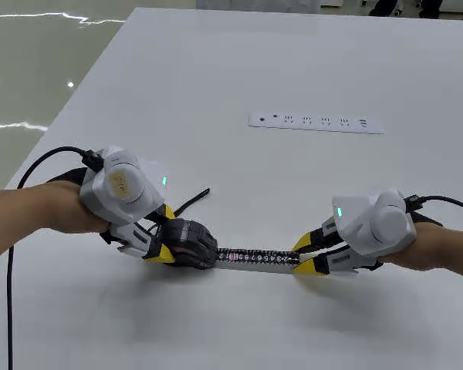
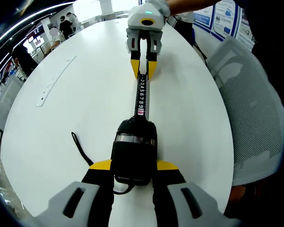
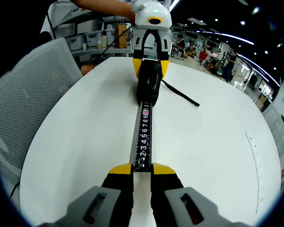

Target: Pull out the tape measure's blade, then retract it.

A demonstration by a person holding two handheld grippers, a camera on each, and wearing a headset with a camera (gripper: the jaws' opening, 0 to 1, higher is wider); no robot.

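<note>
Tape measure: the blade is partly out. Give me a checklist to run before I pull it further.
1. Left gripper shut on the case: ok.
2. Right gripper shut on the blade near its end: ok.
3. Blade straight and untwisted between the grippers: ok.
4. Strap lying off to the side, away from the blade: ok.
5. Power strip out of the pull line: ok.
6. How much blade is left inside the case: cannot tell.
</note>
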